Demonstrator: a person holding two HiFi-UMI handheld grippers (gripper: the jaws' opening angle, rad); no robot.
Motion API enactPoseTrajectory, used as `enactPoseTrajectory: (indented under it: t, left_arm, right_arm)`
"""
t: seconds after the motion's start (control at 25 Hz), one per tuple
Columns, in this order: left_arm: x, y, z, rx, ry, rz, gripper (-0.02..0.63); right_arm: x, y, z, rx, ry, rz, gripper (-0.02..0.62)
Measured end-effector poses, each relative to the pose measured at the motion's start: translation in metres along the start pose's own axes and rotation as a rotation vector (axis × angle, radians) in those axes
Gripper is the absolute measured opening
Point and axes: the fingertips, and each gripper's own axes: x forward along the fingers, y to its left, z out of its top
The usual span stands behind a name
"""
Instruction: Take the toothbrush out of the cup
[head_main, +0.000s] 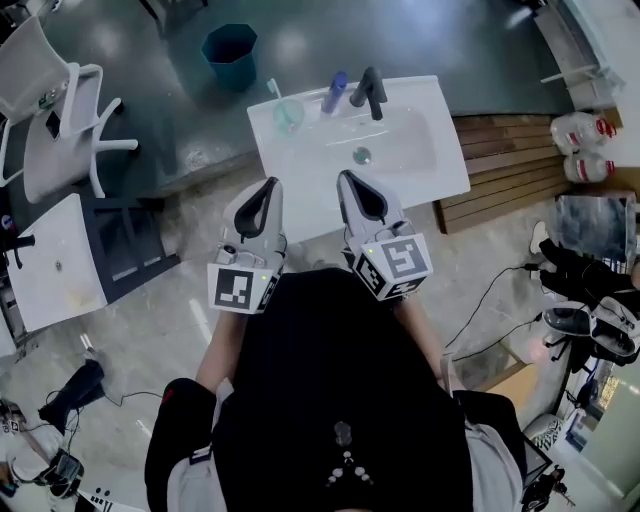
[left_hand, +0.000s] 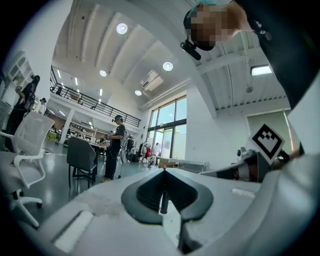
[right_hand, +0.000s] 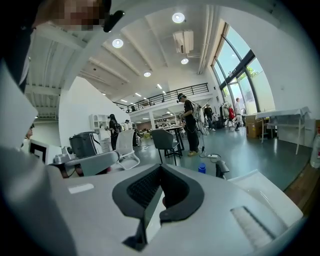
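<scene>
Toothbrush (head_main: 273, 91): stands in the cup (head_main: 288, 116), handle leaning up and to the left in the head view.
Cup: far left corner of the washbasin (head_main: 440, 165), left of the blue bottle (head_main: 334, 91) and tap (head_main: 369, 92).
Left tool (head_main: 270, 184): jaws together, empty, at the basin's near edge.
Right tool (head_main: 344, 178): jaws together, empty, beside the left one.
Bearing: the cup lies straight ahead, well apart; the left tool looks nearer.

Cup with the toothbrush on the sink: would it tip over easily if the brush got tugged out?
The cup looks like thin, see-through plastic, so probably light and easy to slide or tip. The toothbrush leans against one rim, so a sideways tug could lever the cup over; a straight lift seems safer.
</scene>
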Motion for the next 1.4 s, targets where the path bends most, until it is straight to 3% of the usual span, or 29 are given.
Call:
enactPoseTrajectory:
  t: [0.36, 0.72, 0.84, 1.4]
  left_arm:
    - [0.019, 0.037, -0.009, -0.007, 0.008, -0.061, 0.002]
    - [0.030, 0.050, -0.019, -0.035, 0.043, -0.057, 0.002]
    - [0.030, 0.054, -0.024, -0.041, 0.062, -0.022, 0.002]
    - [0.046, 0.074, -0.038, -0.051, 0.078, 0.187, 0.002]
  right_arm:
    - [0.059, -0.011, -0.028, -0.063, 0.081, -0.058, 0.003]
    - [0.096, -0.032, -0.080, -0.134, 0.238, -0.055, 0.005]
    - [0.109, -0.034, -0.097, -0.154, 0.281, -0.023, 0.043]
    - [0.169, -0.040, -0.137, -0.337, 0.421, 0.217, 0.094]
